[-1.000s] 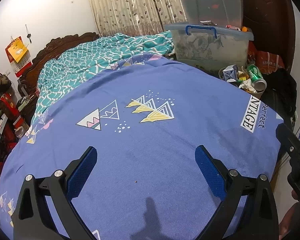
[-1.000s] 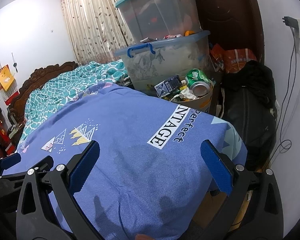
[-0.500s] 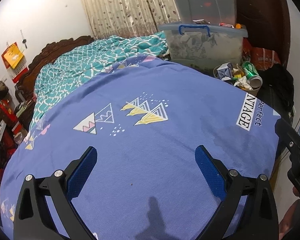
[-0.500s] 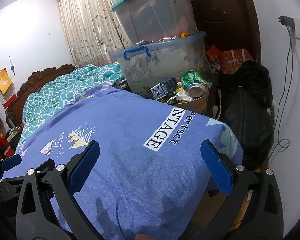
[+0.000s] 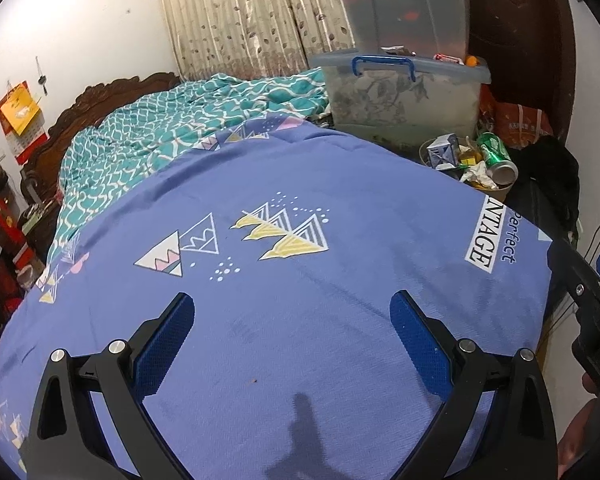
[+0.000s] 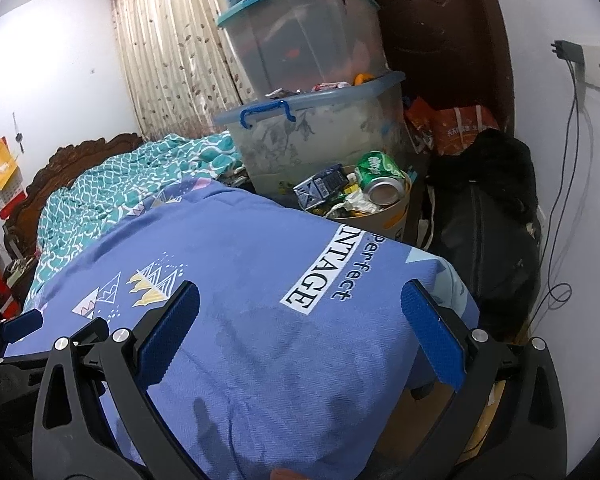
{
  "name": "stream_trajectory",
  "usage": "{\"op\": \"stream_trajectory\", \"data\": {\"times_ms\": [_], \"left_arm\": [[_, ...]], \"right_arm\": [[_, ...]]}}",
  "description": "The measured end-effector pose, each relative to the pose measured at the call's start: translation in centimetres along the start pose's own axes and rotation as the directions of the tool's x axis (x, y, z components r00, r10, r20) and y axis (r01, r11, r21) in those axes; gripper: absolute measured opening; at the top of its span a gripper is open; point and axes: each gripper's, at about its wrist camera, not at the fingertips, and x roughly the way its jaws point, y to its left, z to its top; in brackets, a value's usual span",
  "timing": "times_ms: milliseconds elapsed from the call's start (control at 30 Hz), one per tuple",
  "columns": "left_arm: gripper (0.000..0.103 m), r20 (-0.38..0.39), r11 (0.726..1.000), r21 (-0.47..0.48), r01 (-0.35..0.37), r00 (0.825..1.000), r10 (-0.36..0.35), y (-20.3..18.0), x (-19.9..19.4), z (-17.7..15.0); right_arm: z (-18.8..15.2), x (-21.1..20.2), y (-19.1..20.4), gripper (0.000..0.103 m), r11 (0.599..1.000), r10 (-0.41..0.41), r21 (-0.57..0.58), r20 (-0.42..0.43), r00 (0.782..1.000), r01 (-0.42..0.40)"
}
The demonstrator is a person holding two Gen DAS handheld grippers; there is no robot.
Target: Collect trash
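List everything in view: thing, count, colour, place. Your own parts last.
bedspread: one, blue with triangle prints, covering the near bed
quilt: one, teal patterned, far end of the bed
headboard: one, dark carved wood, behind the quilt
curtain: one, beige leaf print, back wall
storage boxes: at least two, clear plastic, stacked beyond the bed
bin: one, tan, full, beside the bed below the boxes
can: one, green, lying on top of the bin
carton: one, blue and white, in the bin
black bag: one, right of the bin
left hand-held gripper: open, empty, over the bedspread
right hand-held gripper: open, empty, over the bed corner
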Motion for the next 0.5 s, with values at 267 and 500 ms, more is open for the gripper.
{"op": "stream_trajectory", "data": {"times_ms": [267, 500], "left_arm": [[0.094, -0.009, 0.999, -0.033, -0.014, 1.0, 0.014, 1.02, 0.1, -0.22], [0.094, -0.016, 1.0, -0.023, -0.018, 1.0, 0.018, 0.95, 0.2, -0.39]], "right_arm": [[0.04, -0.09, 0.53, 0.1, 1.0, 0.013, -0.016, 0.007, 1.0, -0.013], [0.09, -0.29, 0.88, 0.1, 0.999, 0.025, -0.024, 0.02, 0.999, -0.024]]}}
